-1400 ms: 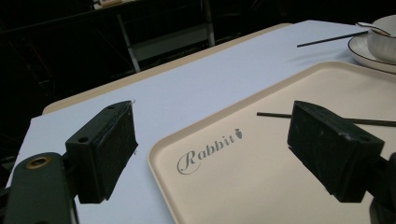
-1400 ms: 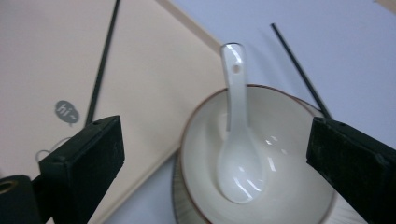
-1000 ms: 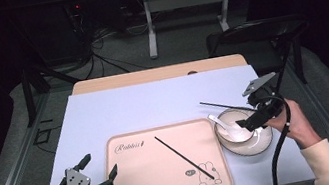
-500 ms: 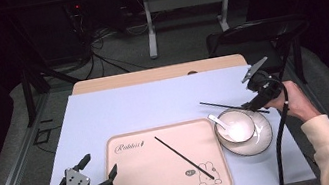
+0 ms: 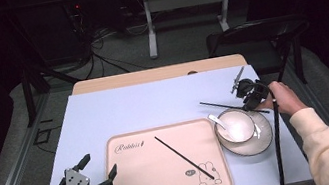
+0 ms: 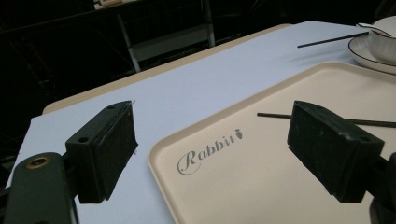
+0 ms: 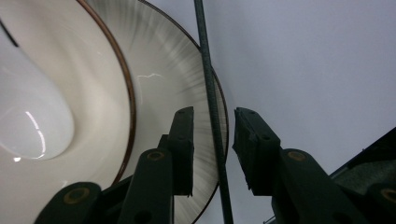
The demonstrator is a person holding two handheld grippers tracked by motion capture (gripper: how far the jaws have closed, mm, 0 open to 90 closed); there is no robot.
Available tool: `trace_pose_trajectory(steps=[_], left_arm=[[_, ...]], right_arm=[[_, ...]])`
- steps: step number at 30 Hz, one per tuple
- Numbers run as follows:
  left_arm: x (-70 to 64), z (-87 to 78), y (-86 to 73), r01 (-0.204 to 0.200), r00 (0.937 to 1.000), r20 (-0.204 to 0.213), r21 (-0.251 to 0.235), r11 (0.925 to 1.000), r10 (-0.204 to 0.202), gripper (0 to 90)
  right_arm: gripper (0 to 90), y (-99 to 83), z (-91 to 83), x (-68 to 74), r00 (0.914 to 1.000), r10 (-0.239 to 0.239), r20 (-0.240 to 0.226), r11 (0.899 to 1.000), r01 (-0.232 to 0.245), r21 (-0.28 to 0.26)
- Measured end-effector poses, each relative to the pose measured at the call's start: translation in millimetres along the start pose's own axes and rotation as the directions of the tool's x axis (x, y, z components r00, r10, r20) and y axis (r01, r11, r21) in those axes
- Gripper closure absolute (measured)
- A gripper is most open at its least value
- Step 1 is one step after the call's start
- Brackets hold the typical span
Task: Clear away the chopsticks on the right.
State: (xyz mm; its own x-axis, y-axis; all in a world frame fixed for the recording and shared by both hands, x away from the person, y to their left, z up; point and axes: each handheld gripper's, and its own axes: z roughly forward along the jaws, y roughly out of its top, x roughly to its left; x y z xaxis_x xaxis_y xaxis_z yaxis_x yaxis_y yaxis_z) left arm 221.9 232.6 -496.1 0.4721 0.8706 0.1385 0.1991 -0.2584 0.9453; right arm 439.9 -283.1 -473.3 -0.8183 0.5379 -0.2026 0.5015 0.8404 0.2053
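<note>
1. The right gripper [image 7: 212,140] has its jaws a little apart, one on each side of a chopstick [image 7: 210,107].
2. That chopstick lies across the plate [image 5: 261,139] rim.
3. The left gripper [image 5: 100,176] is wide open, holding nothing, over the tray [image 6: 280,186] edge.

The left hand-held gripper [image 5: 99,177] rests low with jaws wide apart, while the right hand-held gripper [image 5: 246,100] points down, jaws narrowly parted.

One camera looks down from above the table's near edge, while two ride low along the jaws, all sharing the thin black chopstick [image 5: 234,106] [image 6: 332,39] [image 7: 211,112] by the far-right corner.
</note>
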Motion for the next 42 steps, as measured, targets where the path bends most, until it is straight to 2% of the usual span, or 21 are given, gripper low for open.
trace_pose_trajectory(steps=[2, 4, 8, 11, 13, 17, 20, 21, 28, 34, 37, 41, 42], left_arm=[[0.0, -0.1, 0.1, -0.001, 1.0, 0.0, 0.0, 1.0, 0.001, 15.5], [0.1, -0.1, 0.0, -0.001, 1.0, -0.001, 0.0, 1.0, 0.001, 15.5], [0.2, -0.1, 0.0, 0.0, 1.0, -0.002, 0.0, 1.0, 0.0, 15.5], [0.3, -0.2, 0.0, -0.001, 1.0, -0.002, -0.001, 1.0, 0.001, 15.5], [0.3, -0.2, 0.0, 0.0, 1.0, -0.003, -0.001, 1.0, 0.0, 15.5], [0.1, -0.1, 0.0, 0.0, 1.0, -0.003, -0.001, 1.0, 0.0, 15.5], [-0.1, 0.1, 0.0, 0.0, 1.0, -0.004, -0.002, 1.0, 0.0, 15.5], [0.0, 0.2, 0.0, -0.001, 1.0, -0.003, -0.001, 1.0, 0.001, 15.5], [0.1, -0.2, 0.0, 0.0, 1.0, -0.004, 0.0, 1.0, 0.0, 15.5], [0.2, -0.2, 0.0, 0.0, 1.0, -0.003, -0.001, 1.0, 0.0, 15.5], [0.0, -0.1, 0.0, 0.0, 1.0, -0.004, -0.002, 1.0, 0.0, 15.5], [-0.2, 0.1, 0.0, 0.0, 1.0, -0.004, -0.002, 1.0, 0.0, 15.5], [-0.2, 0.2, 0.0, 0.0, 1.0, -0.003, -0.002, 1.0, 0.0, 15.5]], right_arm=[[70.0, 1.3, 3.6, -0.9, 1.0, 0.004, 0.0, 1.0, -0.004, 0.005], [72.2, 3.3, 8.9, -1.8, 0.9998, -0.019, 0.002, 1.0, 0.018, 0.025], [74.0, 4.7, 12.4, -0.8, 0.9999, -0.014, -0.005, 0.999, 0.015, 0.041], [76.5, 5.0, 14.5, -1.5, 0.9998, -0.022, 0.002, 0.999, 0.022, 0.048], [77.9, 3.6, 17.9, 0.5, 0.9996, -0.028, 0.01, 0.997, 0.027, 0.071], [81.2, -1.7, 21.8, 2.4, 0.9999, -0.01, 0.005, 0.997, 0.009, 0.074], [81.8, -3.2, 22.9, 1.6, 0.9999, -0.013, 0.001, 0.997, 0.013, 0.073], [82.1, -3.5, 22.8, 2.2, 1.0, 0.003, -0.001, 0.998, -0.002, 0.07], [84.4, -3.5, 26.0, 0.4, 0.9999, 0.01, -0.006, 0.997, -0.009, 0.078], [84.9, -4.4, 24.2, 0.5, 0.9995, 0.03, -0.013, 0.997, -0.029, 0.072], [85.1, -5.5, 17.1, 1.2, 0.9991, 0.042, 0.004, 0.997, -0.042, 0.064], [85.0, -6.2, 12.0, 3.1, 0.9986, 0.053, 0.002, 0.996, -0.053, 0.07], [85.0, -6.4, 10.9, 3.6, 0.9975, 0.071, -0.005, 0.995, -0.071, 0.066]])
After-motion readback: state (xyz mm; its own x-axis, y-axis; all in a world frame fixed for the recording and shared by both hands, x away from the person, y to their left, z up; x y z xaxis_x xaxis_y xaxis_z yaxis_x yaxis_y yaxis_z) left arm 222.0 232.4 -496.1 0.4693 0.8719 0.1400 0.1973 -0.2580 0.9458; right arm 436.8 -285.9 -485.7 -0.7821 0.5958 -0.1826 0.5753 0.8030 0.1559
